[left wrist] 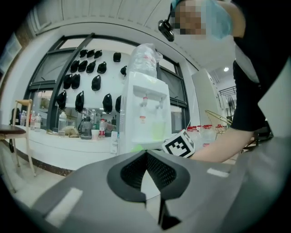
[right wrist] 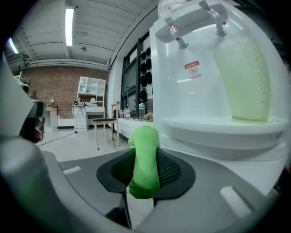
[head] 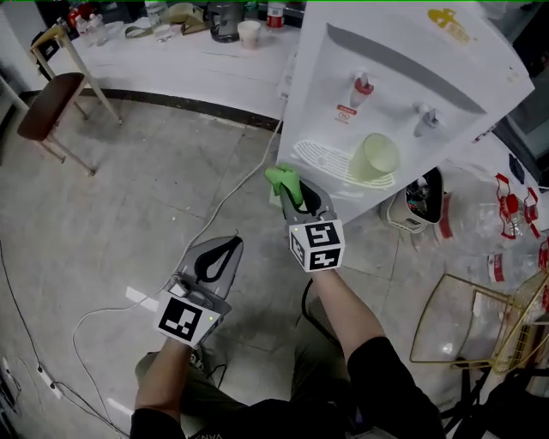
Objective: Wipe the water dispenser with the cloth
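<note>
My right hand-held gripper (head: 302, 204) pinches the cloth (head: 283, 182) upright, just short of the water dispenser (head: 403, 77); my left hand-held gripper (head: 220, 257), pressed together and empty, sits farther back.

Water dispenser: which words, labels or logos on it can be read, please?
Yellow logo on top of the dispenser: too blurred to read.
Red label below the red tap: print too small to read.
No other text shows on it.
</note>
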Demonstrator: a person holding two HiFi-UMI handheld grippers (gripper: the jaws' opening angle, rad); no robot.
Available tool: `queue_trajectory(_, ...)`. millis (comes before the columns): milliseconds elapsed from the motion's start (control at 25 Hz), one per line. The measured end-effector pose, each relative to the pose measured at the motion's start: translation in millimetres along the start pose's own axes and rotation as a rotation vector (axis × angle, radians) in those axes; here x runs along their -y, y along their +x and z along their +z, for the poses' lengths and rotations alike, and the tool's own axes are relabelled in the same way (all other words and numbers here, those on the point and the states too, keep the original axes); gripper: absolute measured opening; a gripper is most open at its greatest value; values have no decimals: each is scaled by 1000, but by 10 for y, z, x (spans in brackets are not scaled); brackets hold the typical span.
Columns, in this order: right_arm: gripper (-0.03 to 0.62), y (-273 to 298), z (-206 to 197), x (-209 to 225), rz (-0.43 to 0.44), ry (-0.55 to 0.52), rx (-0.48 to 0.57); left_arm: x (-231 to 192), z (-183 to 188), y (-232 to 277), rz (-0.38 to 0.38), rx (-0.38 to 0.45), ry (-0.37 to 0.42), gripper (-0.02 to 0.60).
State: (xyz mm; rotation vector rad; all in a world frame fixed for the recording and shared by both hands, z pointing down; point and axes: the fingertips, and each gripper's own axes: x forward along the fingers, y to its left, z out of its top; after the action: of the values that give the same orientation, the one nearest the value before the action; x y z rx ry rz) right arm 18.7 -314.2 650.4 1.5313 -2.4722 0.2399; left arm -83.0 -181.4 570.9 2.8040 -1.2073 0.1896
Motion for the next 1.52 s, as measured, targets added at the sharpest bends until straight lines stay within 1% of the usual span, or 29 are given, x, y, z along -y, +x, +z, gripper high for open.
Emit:
queue_trajectory(200,117,275,-141,136,-15,8,-48,82,33,-127,64,3,-15,2)
queue_trajectory(320,117,344,-166,180,-29,-18,-60,97,67,-223,97,3,-8,2)
queue_trajectory(400,117,316,-204,201,-31,-31,-66,88,74,-297,130,1,-21,2)
queue_trajectory(480,117,242,-239,278,-55,-20,-66,48,106,-331,156,7,-33,2)
queue_trajectory(600,117,9,-302,531,-110,0,-77,39,134,-350,189,48,-47,2)
queue_trajectory(640,117,-99,-343,619,-122,0,-83,48,102,-358,197,48,-55,2)
queue_trajectory(720,117,-320,-420,816,-148,-5,-86,79,64,-322,183,36,-62,2)
queue_trajectory(840,117,-635,-491,1183,-203,-20,-85,120,134,-186,153,64,-47,2)
queue_trajectory(1000,117,-1036,-630,1598,-290,-8,-92,239,-27,-131,104,13,-43,2)
queue_trajectory(1080,117,-1205,-679,1782,-342,1,-94,229,-28,-120,98,27,-49,2)
queue_trajectory(1240,117,-1499,-793,2117,-465,27,-112,152,-4,-166,111,61,-84,2)
queue_trajectory(1280,117,-1547,-806,2145,-478,38,-110,143,19,-181,111,72,-84,2)
queue_trajectory(1320,115,-1566,-801,2120,-472,40,-104,135,27,-199,109,76,-83,2)
queue_trajectory(1360,115,-1553,-780,2040,-448,30,-96,126,22,-221,110,76,-82,2)
queue_trajectory(1440,115,-1450,-708,1747,-363,-8,-74,92,17,-276,122,74,-89,2)
queue_trajectory(1520,115,-1263,-644,1360,-257,-32,-51,51,38,-337,143,73,-98,2)
